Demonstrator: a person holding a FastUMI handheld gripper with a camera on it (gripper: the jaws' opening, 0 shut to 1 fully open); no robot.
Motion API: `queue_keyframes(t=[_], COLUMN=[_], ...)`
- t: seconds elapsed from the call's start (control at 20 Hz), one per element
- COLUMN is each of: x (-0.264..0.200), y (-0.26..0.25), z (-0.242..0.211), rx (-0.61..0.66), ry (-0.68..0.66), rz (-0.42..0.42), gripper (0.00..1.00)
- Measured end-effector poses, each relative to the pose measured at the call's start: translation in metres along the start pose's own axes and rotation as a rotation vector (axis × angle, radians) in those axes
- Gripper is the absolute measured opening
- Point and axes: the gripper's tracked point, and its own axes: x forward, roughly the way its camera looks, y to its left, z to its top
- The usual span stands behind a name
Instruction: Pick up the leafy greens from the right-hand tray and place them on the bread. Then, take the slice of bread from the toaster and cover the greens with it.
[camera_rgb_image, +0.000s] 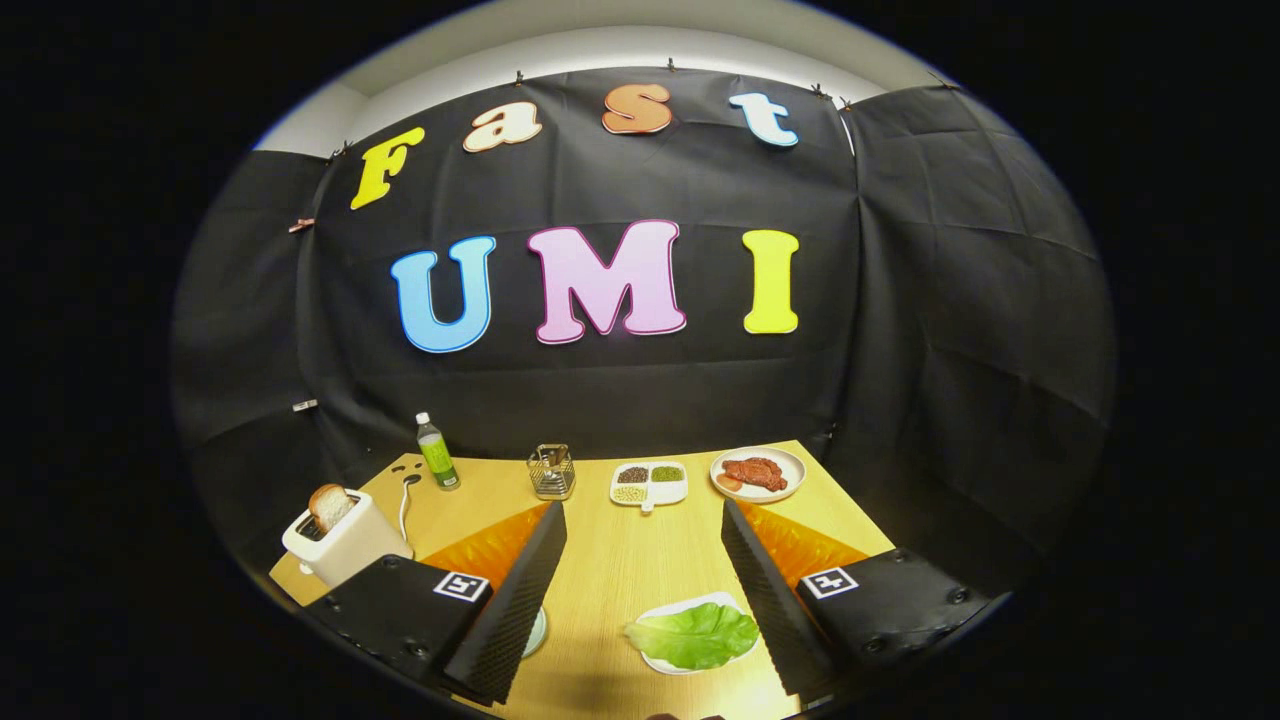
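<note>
On the wooden tabletop (620, 570) stands a toaster (345, 545) left of the fingers, a bread slice (330, 505) upright in it. Between the fingers, nearer the right one, leafy greens (693, 635) lie on a white tray (655, 612). Held wide apart, the tool (640, 535) grips nothing.

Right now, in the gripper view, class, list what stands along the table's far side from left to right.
Toaster with bread → bottle → wire holder → bean dish → meat plate. Nearer, greens lie between the open claw fingers.
</note>
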Motion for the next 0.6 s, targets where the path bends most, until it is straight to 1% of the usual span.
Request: queue_keyframes(t=[0.2,0.45,0.6], x=[0.007,0.021,0.031], y=[-0.002,-0.014,-0.022], z=[-0.008,-0.037,-0.074], rx=[-0.015,-0.037,-0.047], ry=[0.015,0.08,0.163], rz=[0.021,0.044,0.074], gripper=[0.97,0.97,0.97])
